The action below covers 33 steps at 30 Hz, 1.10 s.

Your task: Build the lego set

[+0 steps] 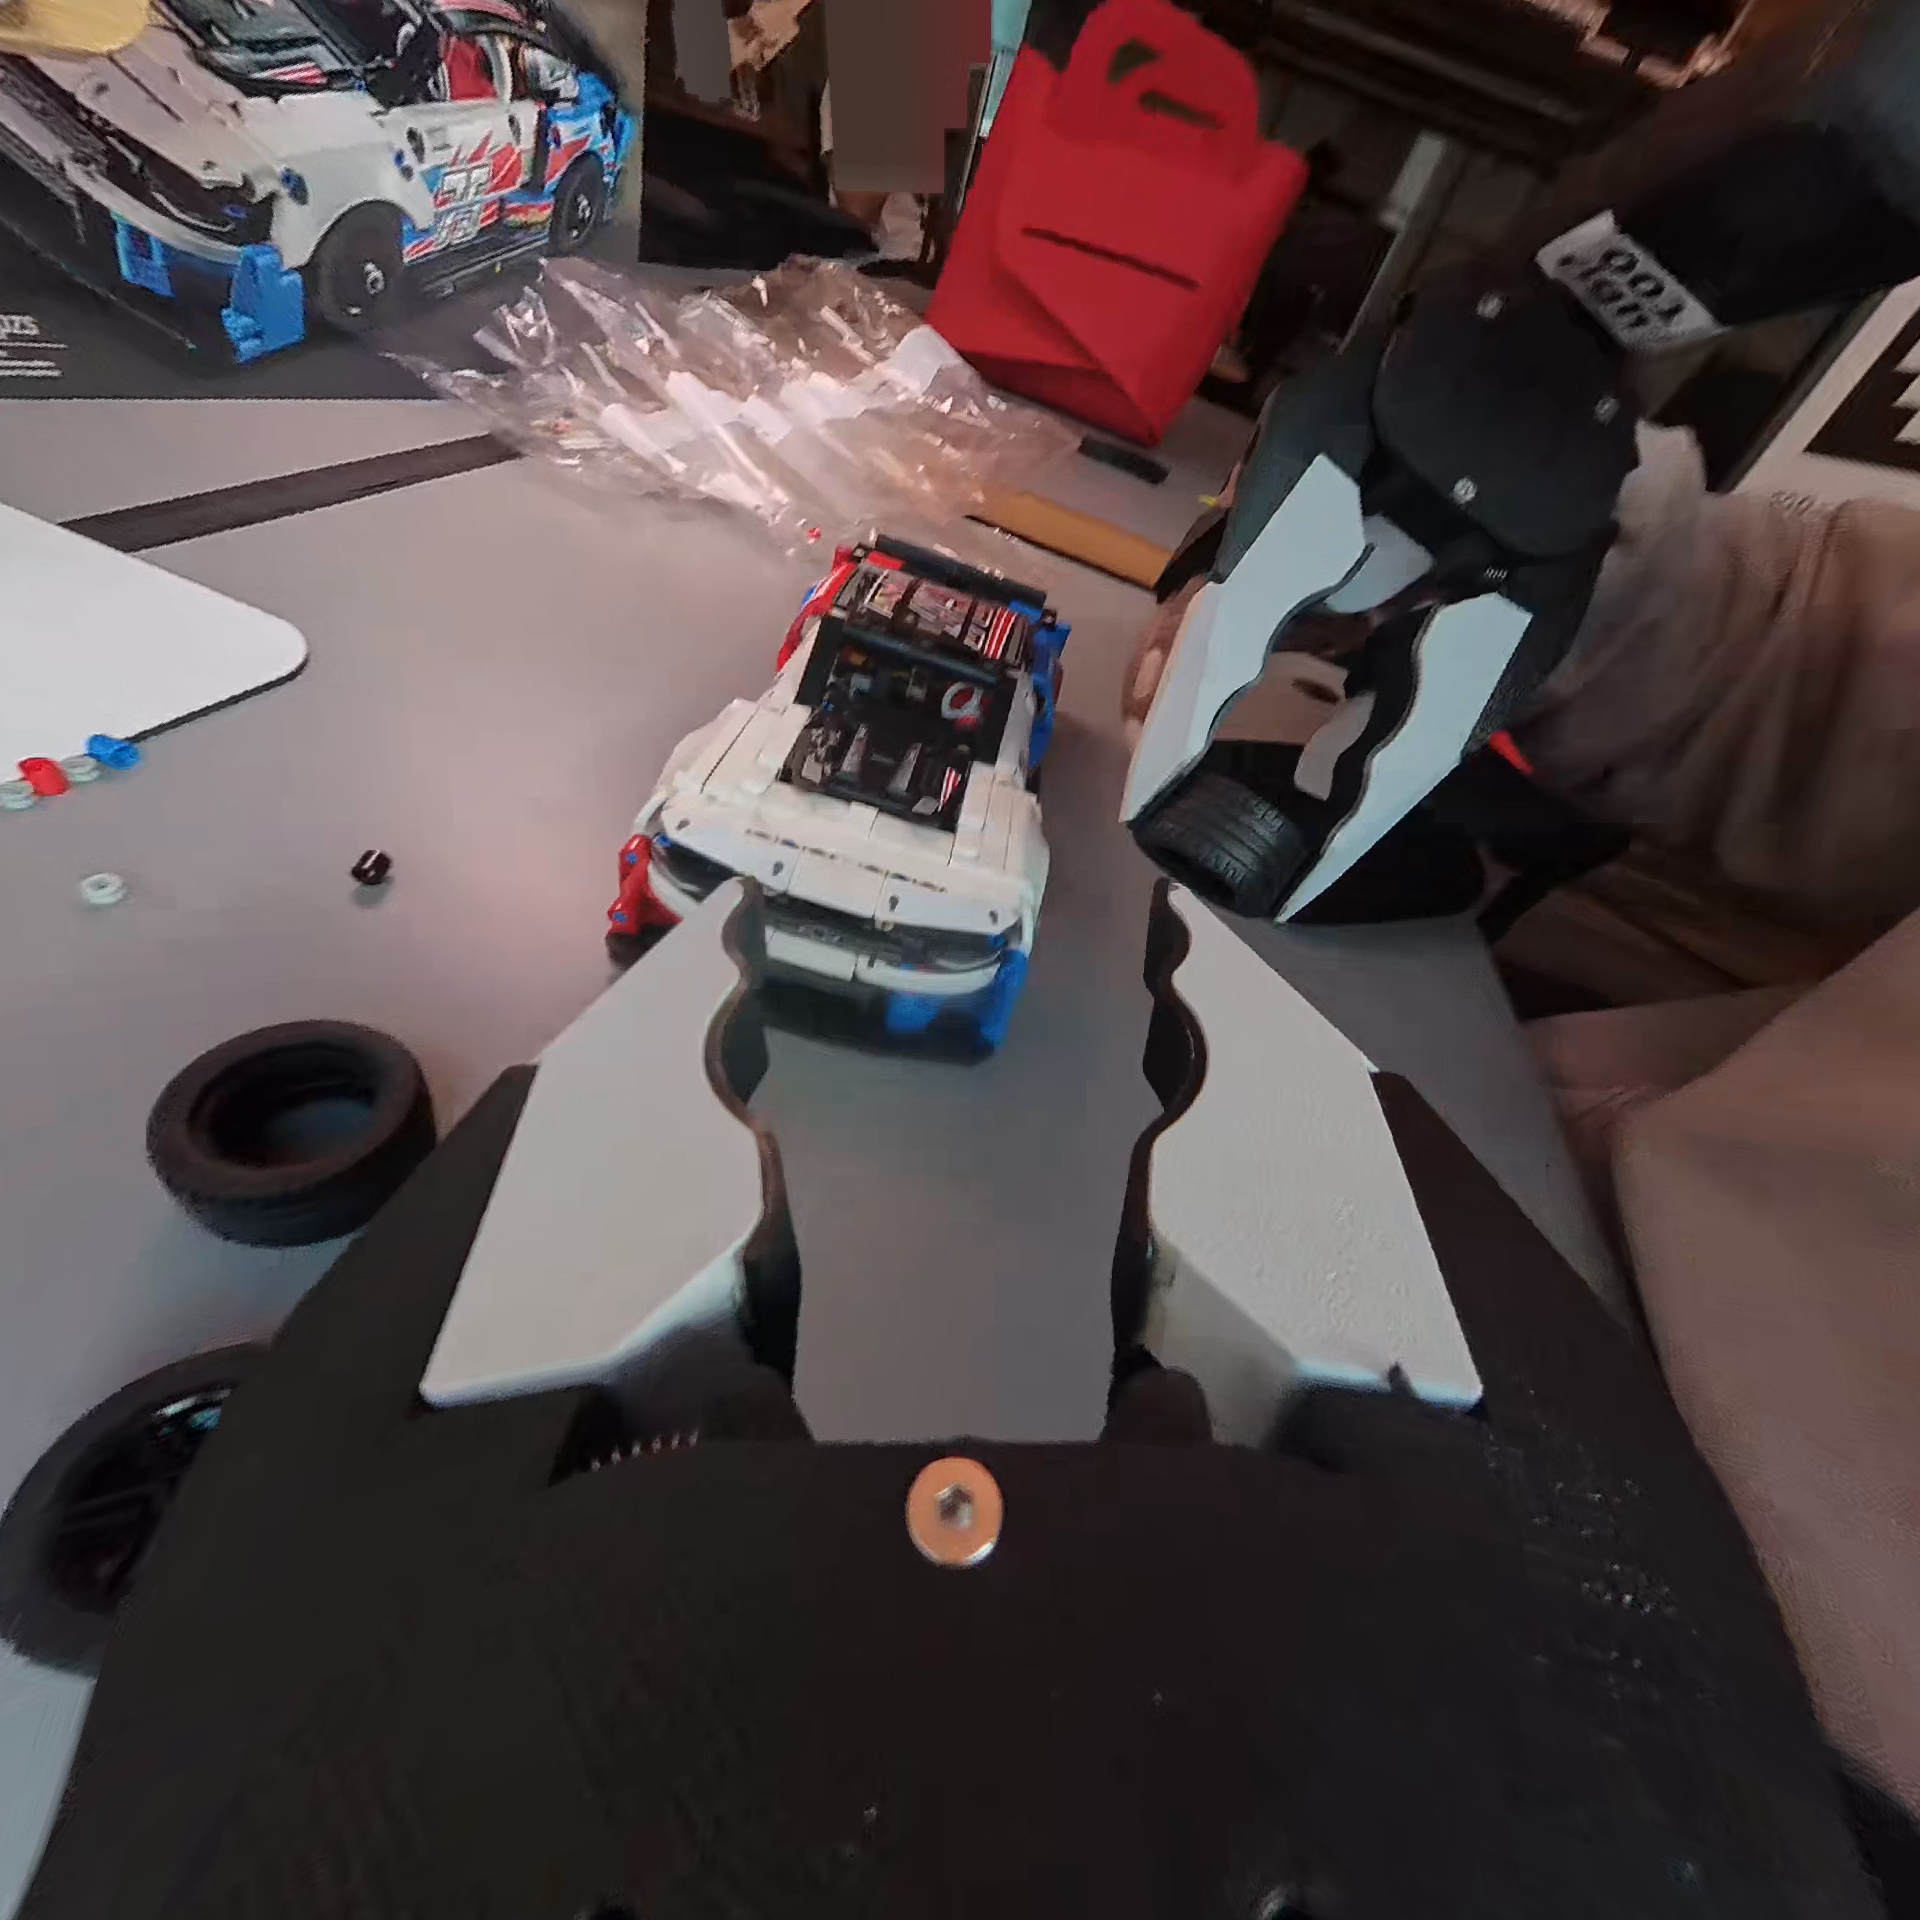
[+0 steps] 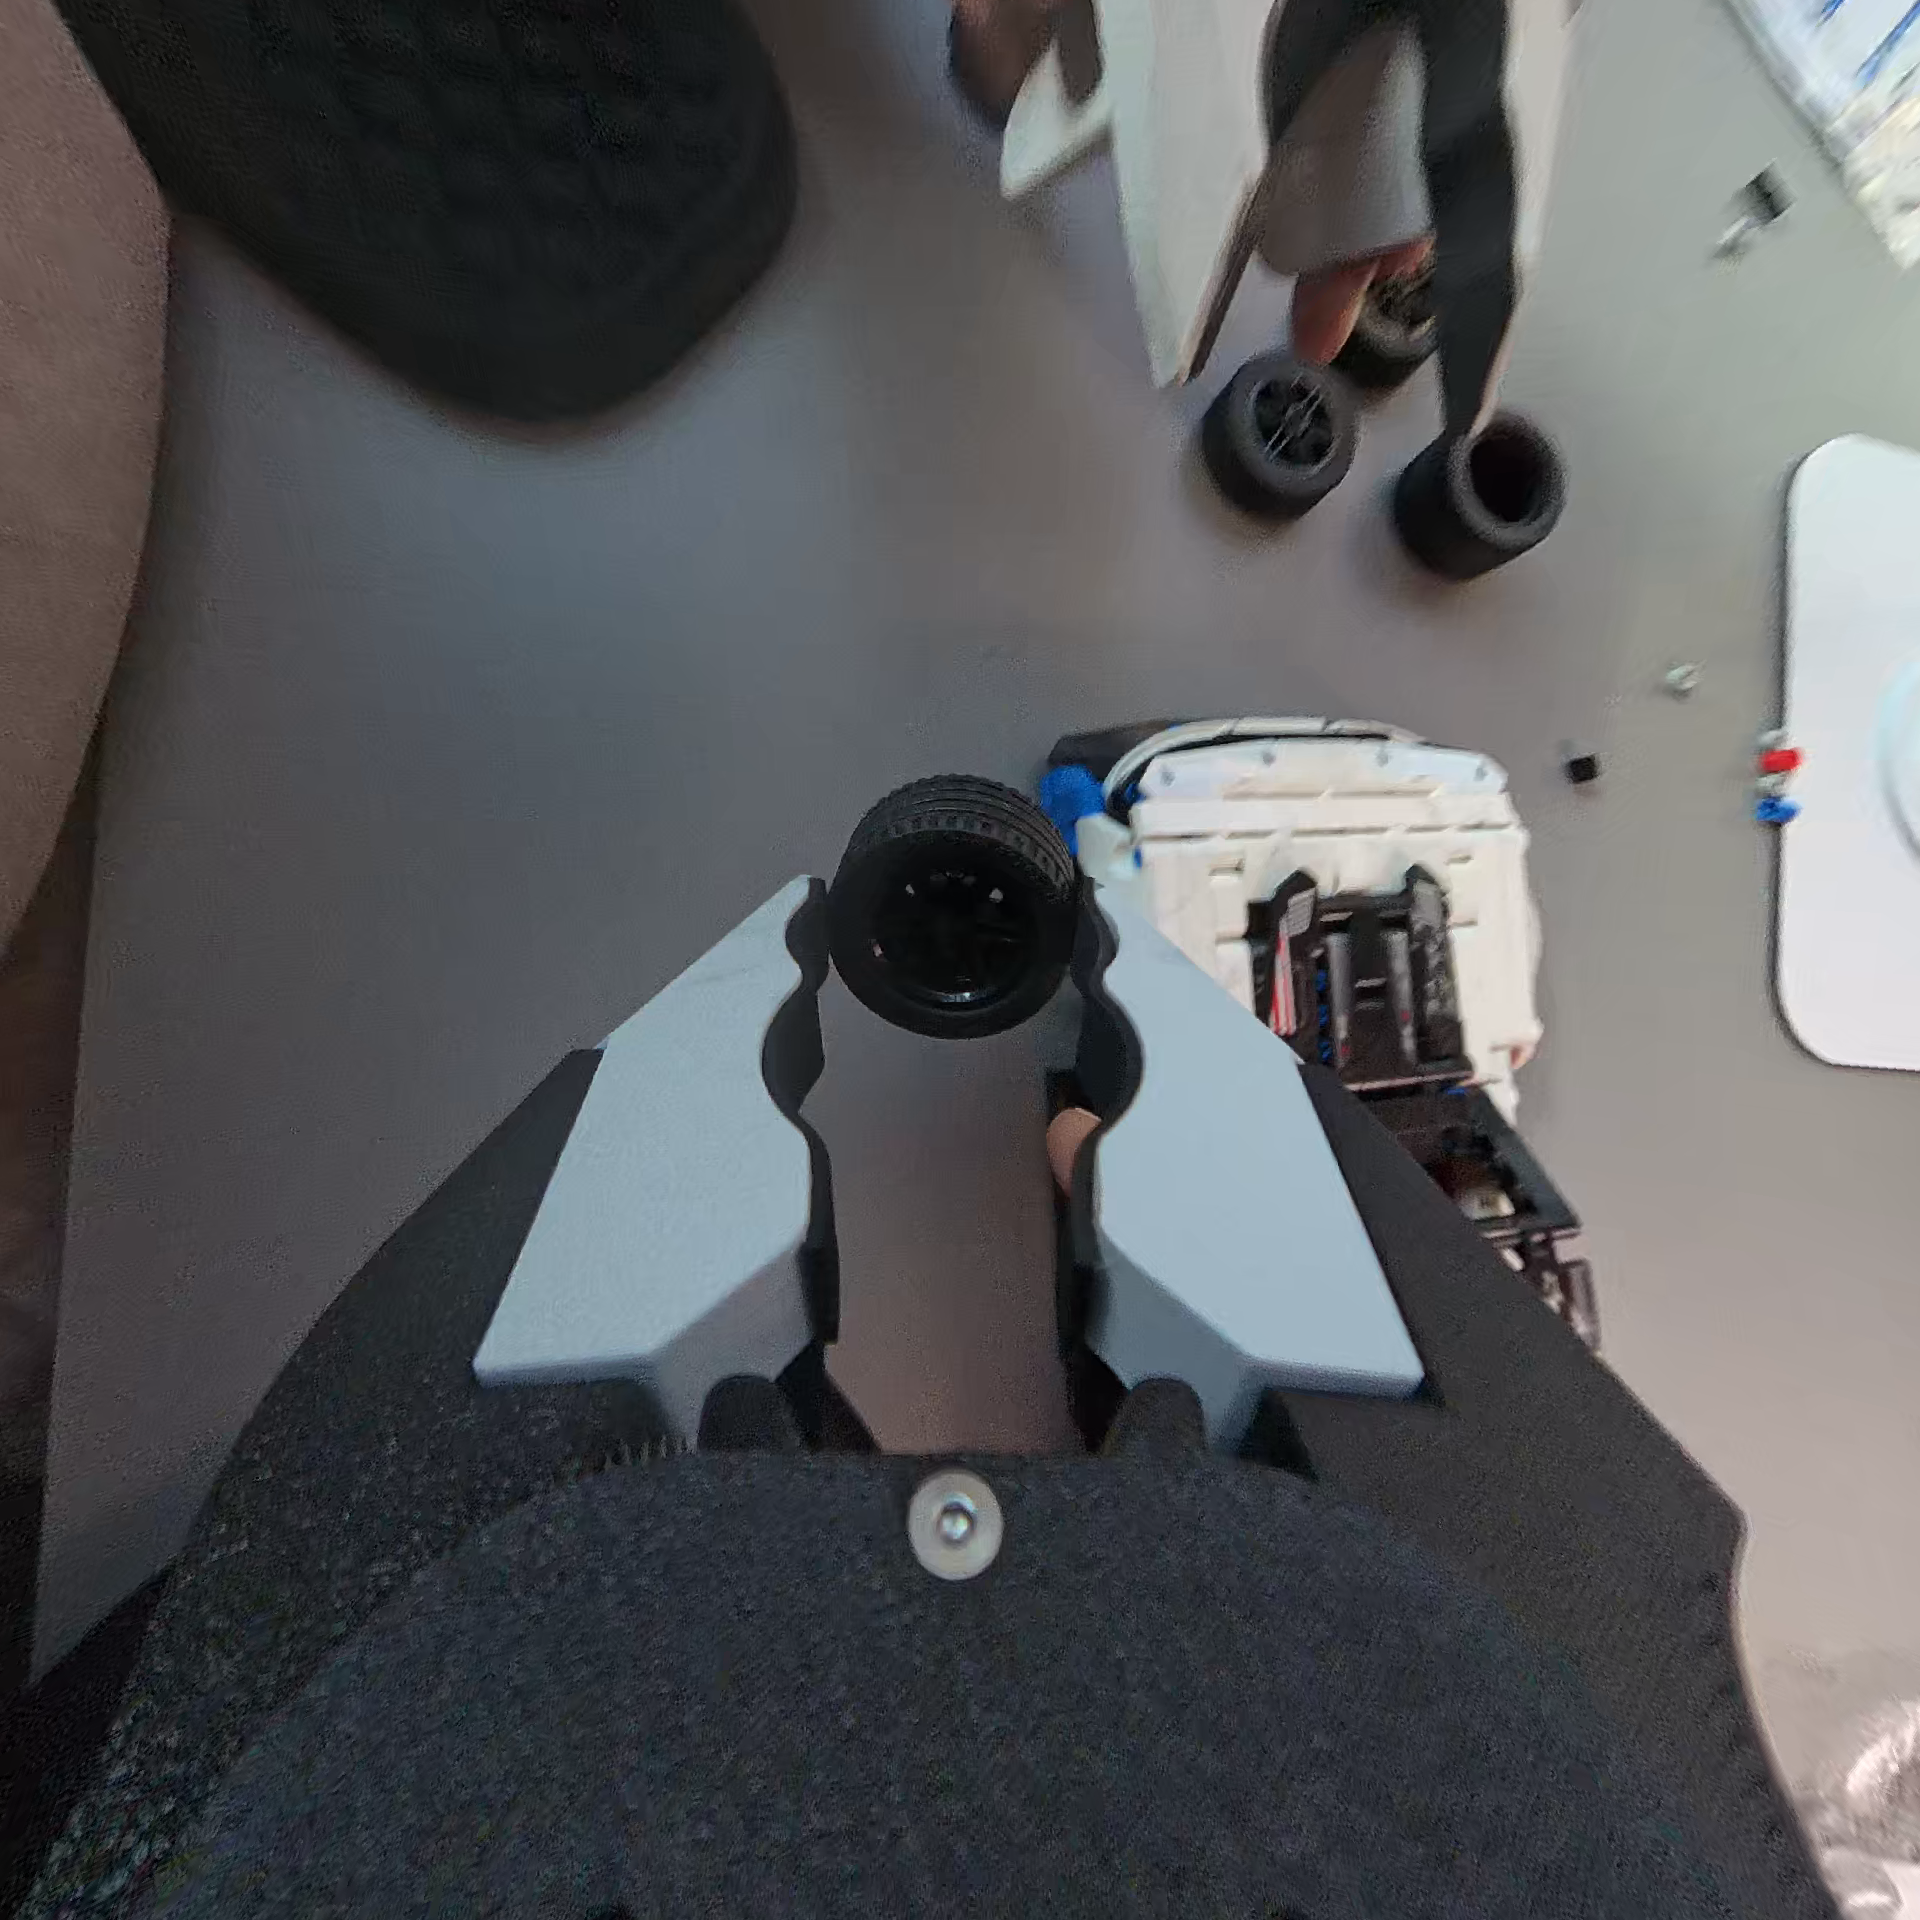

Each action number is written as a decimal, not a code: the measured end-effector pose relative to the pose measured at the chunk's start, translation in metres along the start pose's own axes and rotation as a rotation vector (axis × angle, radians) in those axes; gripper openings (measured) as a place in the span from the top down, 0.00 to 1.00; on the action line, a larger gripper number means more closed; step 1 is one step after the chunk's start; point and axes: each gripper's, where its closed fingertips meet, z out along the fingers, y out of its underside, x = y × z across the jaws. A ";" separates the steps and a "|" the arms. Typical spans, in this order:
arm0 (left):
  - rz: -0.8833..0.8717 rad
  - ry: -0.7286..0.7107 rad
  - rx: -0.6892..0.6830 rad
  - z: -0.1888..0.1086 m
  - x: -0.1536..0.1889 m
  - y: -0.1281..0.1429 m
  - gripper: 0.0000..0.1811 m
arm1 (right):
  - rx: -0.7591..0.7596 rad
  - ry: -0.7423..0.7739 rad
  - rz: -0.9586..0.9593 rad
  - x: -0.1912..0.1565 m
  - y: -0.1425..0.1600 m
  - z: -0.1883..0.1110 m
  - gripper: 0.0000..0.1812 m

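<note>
Left wrist view: a white brick-built car with red and blue corners and a dark open cabin sits on the smooth grey table, its long axis running away from the camera, nose toward the lens. The left tongs, grey wavy-edged fingers on a black printed body, stand spread apart and empty just short of the nose. Right of the car, the right tongs grip a ribbed black wheel above the table. Left of the car lie a hollow rubber tyre, a second wheel at the frame edge, small loose pieces and a white rounded mat; beyond it, crinkled clear bags, the printed box and a red bag.

Right wrist view: looking down, the right tongs pinch the wheel by its tread, hub facing the lens, just beside the car's blue front corner. Only here does the car show from above, and a dark textured pad appears far from it. The left tongs hang over a spoked wheel and the tyre.
</note>
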 end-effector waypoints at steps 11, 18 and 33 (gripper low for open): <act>0.138 -0.202 -0.163 -0.002 -0.036 0.034 0.60 | -0.289 -0.291 -0.168 -0.018 -0.009 0.040 0.75; 0.168 -0.345 -0.086 -0.029 -0.062 0.020 0.62 | -0.447 -0.311 -0.310 0.000 -0.020 0.086 0.75; 0.212 -0.353 -0.115 -0.025 -0.060 0.025 0.63 | 0.169 -0.005 0.069 0.040 -0.036 -0.027 0.66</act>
